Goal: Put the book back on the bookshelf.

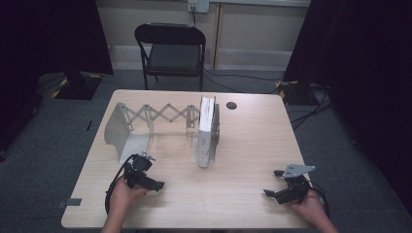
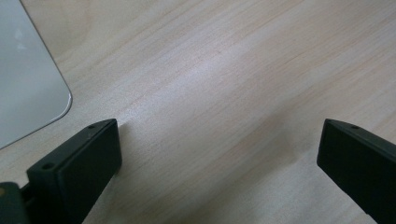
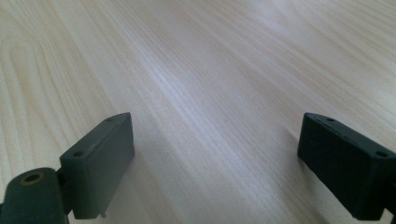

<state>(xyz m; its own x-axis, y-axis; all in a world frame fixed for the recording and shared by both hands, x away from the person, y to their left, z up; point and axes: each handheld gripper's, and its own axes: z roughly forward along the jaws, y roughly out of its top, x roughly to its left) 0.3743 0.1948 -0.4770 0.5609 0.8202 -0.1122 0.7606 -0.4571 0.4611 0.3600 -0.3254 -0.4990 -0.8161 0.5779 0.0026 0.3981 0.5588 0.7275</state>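
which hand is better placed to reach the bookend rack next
Left, probably. The left gripper sits open right by the rack's near end plate; the right gripper is open too, but farther off.

Beside the left gripper's [image 2: 219, 154] left jaw, the rack [image 2: 25, 70] was cut off by the picture's edge. Both forearms ran off the bottom edge behind the grippers.
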